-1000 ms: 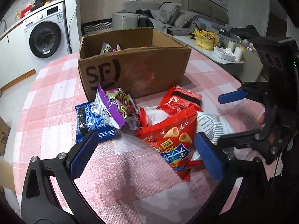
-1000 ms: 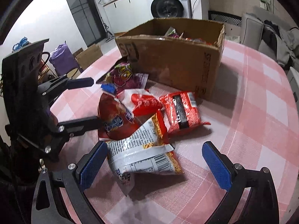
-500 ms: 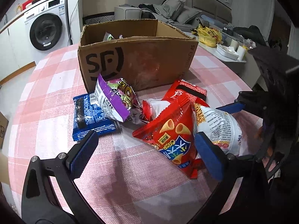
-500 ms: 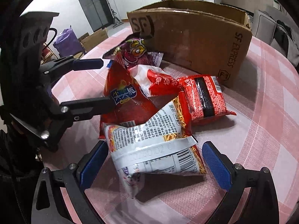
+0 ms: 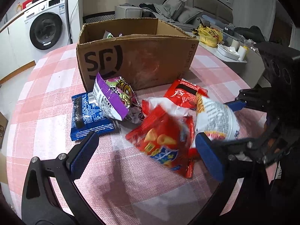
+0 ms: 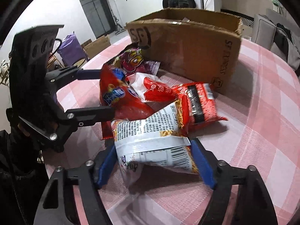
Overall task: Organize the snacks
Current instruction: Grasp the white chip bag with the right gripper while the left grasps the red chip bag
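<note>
My right gripper (image 6: 153,161) is closing, and its blue pads press both sides of a white noodle packet (image 6: 153,140) lying on the pink checked table (image 6: 262,131). The left wrist view shows that packet (image 5: 215,120) bulging between the right gripper's (image 5: 225,123) fingers. My left gripper (image 5: 148,150) stands open around a red corn-chip bag (image 5: 163,142), pads apart from it. Behind lie a red packet (image 5: 185,93), a purple bag (image 5: 112,97) and a blue cookie pack (image 5: 88,116). An open cardboard box (image 5: 138,61) stands at the back with snacks inside.
A red-and-white packet (image 6: 153,90) lies in the middle of the pile. The round table's edge (image 5: 249,86) runs close on the right. A washing machine (image 5: 46,31), a sofa (image 5: 168,9) and a cluttered side table (image 5: 228,50) stand beyond it.
The right jaws have come in from wide apart onto the white packet's sides, squeezing it. The red chip bag has shifted slightly between the left jaws. Both views have drawn nearer to the pile.
</note>
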A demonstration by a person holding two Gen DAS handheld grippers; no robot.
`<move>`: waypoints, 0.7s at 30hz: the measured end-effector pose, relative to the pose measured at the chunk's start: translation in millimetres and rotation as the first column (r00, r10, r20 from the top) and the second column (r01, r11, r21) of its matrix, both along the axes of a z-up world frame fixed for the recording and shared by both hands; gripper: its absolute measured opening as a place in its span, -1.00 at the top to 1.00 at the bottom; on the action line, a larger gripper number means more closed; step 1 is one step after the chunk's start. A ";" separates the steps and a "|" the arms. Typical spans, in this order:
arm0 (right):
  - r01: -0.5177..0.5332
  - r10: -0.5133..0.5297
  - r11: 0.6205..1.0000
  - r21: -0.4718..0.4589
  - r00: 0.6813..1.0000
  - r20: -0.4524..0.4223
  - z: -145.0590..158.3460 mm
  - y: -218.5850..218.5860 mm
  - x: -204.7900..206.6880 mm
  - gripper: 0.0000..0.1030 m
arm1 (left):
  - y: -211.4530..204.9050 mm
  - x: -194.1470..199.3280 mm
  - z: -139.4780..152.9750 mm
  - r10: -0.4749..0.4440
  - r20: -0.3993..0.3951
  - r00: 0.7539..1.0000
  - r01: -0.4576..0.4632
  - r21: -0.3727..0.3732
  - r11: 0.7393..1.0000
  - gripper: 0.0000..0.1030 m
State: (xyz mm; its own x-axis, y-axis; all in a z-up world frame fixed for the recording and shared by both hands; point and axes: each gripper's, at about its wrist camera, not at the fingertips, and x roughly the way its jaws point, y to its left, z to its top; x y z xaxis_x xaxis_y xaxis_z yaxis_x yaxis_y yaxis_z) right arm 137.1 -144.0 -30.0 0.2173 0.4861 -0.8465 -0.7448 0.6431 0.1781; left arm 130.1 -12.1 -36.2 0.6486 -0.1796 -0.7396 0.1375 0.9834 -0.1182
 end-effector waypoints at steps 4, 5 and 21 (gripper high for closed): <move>0.023 -0.023 0.999 0.030 0.999 0.029 10.9 -9.8 1.5 -0.44 | -0.6 -1.1 0.3 -0.016 0.009 1.000 0.016 0.001 1.000 -0.99; 0.028 -0.029 0.999 0.038 0.999 0.032 14.1 -13.1 1.7 -0.44 | -0.9 -0.8 -0.3 -0.023 0.007 1.000 0.023 -0.001 1.000 -0.99; 0.165 -0.172 0.980 0.109 0.983 0.060 30.7 -27.9 16.4 -0.44 | -18.4 11.9 -21.0 -0.037 -0.036 0.999 0.036 -0.009 0.999 -0.86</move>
